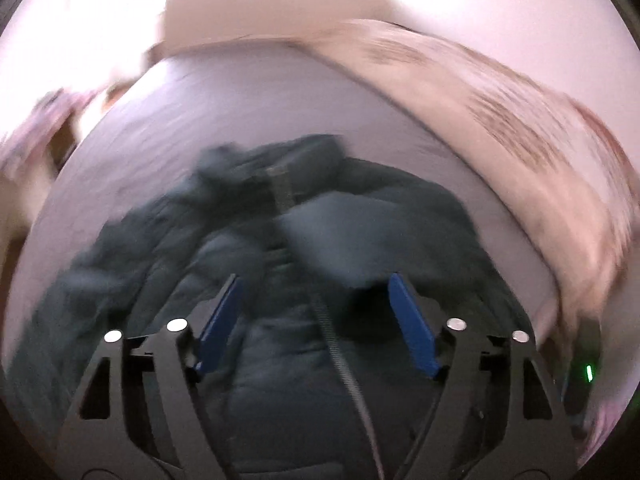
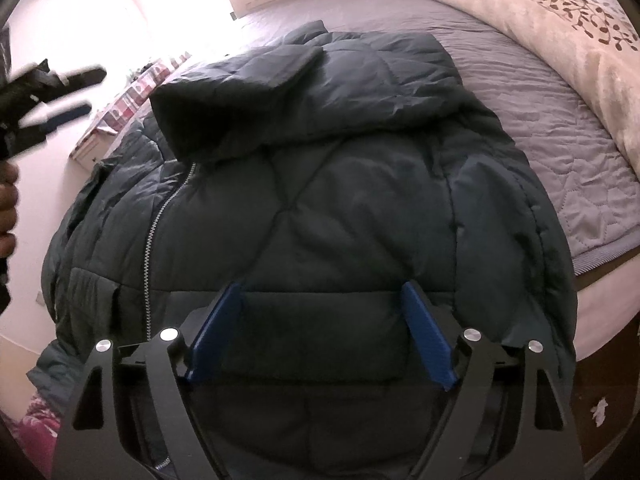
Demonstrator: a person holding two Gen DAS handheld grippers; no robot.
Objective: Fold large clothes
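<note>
A dark jacket (image 2: 312,184) is laid on the bed (image 2: 560,120), its long axis running away from the right gripper (image 2: 322,332), with the hood (image 2: 280,92) at the far end. The right gripper is held just over the near hem, jaws wide apart and empty. The left gripper (image 1: 316,320), also spread and empty, is seen higher, off the jacket's left side. The right one is judged nearer for the next grasp.

My left wrist view is smeared by motion blur; the jacket (image 1: 280,248) and patterned duvet (image 1: 500,120) streak. My right wrist view is sharp, though daylight blows out the top left, and both fisheye edges curve and darken.
</note>
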